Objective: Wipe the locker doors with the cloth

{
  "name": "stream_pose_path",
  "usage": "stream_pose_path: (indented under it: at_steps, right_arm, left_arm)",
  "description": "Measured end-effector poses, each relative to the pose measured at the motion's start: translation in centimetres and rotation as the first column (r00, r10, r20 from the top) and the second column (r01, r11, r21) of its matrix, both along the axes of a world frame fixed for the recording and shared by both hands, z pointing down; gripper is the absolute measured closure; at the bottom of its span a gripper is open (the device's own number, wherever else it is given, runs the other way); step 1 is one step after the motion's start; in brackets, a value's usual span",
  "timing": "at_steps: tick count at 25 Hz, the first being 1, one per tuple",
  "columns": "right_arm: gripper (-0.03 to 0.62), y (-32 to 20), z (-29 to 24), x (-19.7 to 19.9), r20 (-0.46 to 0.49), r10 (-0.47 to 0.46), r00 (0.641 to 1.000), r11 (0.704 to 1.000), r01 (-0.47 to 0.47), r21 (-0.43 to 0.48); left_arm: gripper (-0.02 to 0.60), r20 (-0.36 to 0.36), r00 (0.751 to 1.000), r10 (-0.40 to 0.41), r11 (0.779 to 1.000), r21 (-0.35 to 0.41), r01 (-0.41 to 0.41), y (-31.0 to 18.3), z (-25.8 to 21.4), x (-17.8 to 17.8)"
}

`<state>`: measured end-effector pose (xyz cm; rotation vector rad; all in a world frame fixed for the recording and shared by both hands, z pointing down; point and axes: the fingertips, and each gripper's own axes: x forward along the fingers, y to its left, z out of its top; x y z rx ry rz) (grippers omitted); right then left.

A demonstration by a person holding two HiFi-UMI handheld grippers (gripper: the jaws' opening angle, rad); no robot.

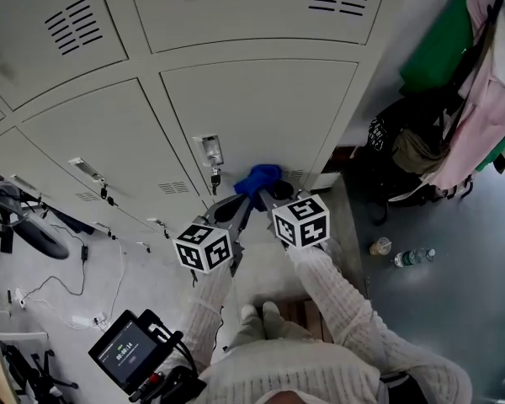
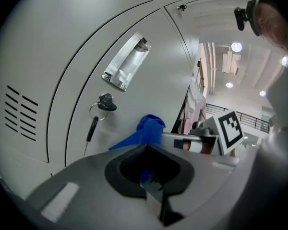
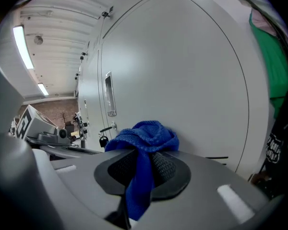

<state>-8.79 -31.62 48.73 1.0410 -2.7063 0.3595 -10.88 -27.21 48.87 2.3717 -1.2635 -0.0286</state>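
A blue cloth (image 1: 259, 178) is bunched against the lower part of a pale grey locker door (image 1: 261, 108), just right of its metal handle (image 1: 210, 151) and the key (image 1: 215, 178) hanging in the lock. My right gripper (image 3: 144, 153) is shut on the blue cloth (image 3: 149, 137), which bulges over its jaws and hangs down between them. My left gripper (image 2: 146, 147) is beside it on the left, and a strip of the cloth (image 2: 150, 129) runs into its shut jaws. The handle (image 2: 126, 62) and key (image 2: 100, 110) lie up and to the left of it.
Bags and hanging clothes (image 1: 429, 141) crowd the floor right of the lockers, with a bottle (image 1: 414, 257) and a cup (image 1: 380, 246) nearby. A bicycle wheel (image 1: 25, 225) and cables lie at the left. A small screen device (image 1: 126, 352) sits low by my left arm.
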Motion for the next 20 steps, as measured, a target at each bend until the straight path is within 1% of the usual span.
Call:
stream_pose_path:
  at_steps: [3, 6, 13, 15, 17, 20]
  right_arm:
    - [0.534, -0.1, 1.6, 0.2, -0.007, 0.005, 1.0, 0.999, -0.006, -0.047]
    - [0.534, -0.1, 2.6, 0.2, -0.017, 0.005, 1.0, 0.997, -0.006, -0.073]
    - [0.534, -0.1, 3.0, 0.1, -0.065, -0.006, 0.998, 0.997, 0.001, -0.071]
    - [0.534, 0.0, 2.8, 0.2, -0.055, -0.007, 0.998, 0.997, 0.003, -0.076]
    - [0.534, 0.2, 2.0, 0.5, -0.032, -0.005, 0.999, 0.998, 0.003, -0.07]
    - [0.534, 0.6, -0.3, 1.6, -0.006, 0.008, 1.0, 1.0, -0.008, -0.023]
  left_arm:
    - [0.581, 0.015, 1.0, 0.005, 1.0, -0.015, -0.005, 0.2, 0.8, 0.1]
    - [0.581, 0.015, 1.0, 0.0, 1.0, -0.028, 0.0, 0.2, 1.3, 0.0]
    - [0.581, 0.025, 1.0, -0.012, 0.999, -0.049, 0.013, 0.3, 1.6, -0.4]
    - [0.581, 0.013, 1.0, -0.011, 0.999, -0.039, 0.011, 0.3, 1.0, -0.3]
    - [0.581, -0.004, 1.0, -0.008, 1.0, -0.013, 0.008, 0.3, -0.2, -0.1]
    - [0.581, -0.011, 1.0, -0.002, 0.999, 0.034, 0.003, 0.2, -2.3, 0.3]
